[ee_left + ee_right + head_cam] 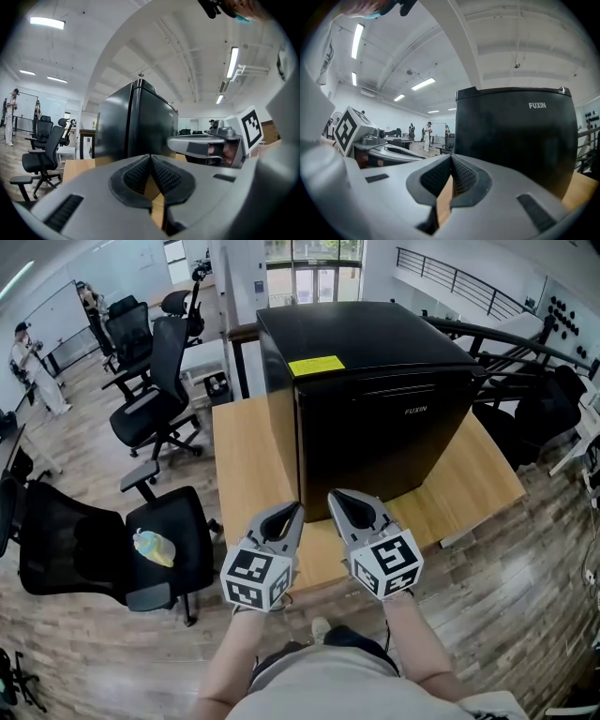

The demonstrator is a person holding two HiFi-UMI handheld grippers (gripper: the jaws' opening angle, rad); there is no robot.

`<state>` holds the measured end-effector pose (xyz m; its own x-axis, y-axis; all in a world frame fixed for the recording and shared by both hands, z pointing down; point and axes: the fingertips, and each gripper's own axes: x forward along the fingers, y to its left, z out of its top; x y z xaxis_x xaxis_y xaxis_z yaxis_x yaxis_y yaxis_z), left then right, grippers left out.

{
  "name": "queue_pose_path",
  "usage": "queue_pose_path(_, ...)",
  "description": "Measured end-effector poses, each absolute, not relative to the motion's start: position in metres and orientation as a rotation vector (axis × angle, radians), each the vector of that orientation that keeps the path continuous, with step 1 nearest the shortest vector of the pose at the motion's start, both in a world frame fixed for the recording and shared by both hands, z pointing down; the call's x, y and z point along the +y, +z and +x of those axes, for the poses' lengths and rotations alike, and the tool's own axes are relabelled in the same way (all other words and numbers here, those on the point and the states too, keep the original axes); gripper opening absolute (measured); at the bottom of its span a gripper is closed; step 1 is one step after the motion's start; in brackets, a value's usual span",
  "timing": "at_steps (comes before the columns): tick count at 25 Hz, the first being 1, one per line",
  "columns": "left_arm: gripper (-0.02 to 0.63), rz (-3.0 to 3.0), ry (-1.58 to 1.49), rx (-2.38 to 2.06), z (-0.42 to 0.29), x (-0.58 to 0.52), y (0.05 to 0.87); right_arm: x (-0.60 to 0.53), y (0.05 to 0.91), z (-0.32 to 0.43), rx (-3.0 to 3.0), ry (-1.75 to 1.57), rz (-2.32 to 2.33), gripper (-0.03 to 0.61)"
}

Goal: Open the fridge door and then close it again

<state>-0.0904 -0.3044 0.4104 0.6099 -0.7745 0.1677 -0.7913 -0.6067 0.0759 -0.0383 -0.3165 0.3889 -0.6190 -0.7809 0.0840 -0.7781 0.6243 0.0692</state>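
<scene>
Fridge [375, 399] straight ahead of both grippers, black, door closed flush against the body, pale brand lettering high on the front, yellow sticker [316, 365] on top. Stands on a light wooden desk [246, 465], with bare wood showing beneath and to either side of the grippers.

Left gripper [296, 506] held low over the near edge of the desk, pointing at the front left corner of the fridge and near it. Jaws together, ribbed pads meeting at the tips, nothing between them but a sliver of desk seen through the gap behind. Marker cube at its rear, nearest the person.

Right gripper [332, 493] just beside the left one, pointing at the fridge door and close to its lower edge. Jaws likewise closed on nothing, pads pressed tip to tip.

Off to the left of the left gripper, on the wooden floor: black office chair [112, 549] with a yellow and blue object [153, 547] on its seat, more chairs [155, 381] farther out, and a person [37, 371] standing well away by a whiteboard.
</scene>
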Motion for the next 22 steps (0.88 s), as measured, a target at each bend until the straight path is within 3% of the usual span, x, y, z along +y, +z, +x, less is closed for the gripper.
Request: queue_pose_path(22, 0.009, 2.733, 0.184, -1.275, -0.077, -0.301, 0.411, -0.290, 0.378, -0.051, -2.644, -0.329, 0.927, -0.003)
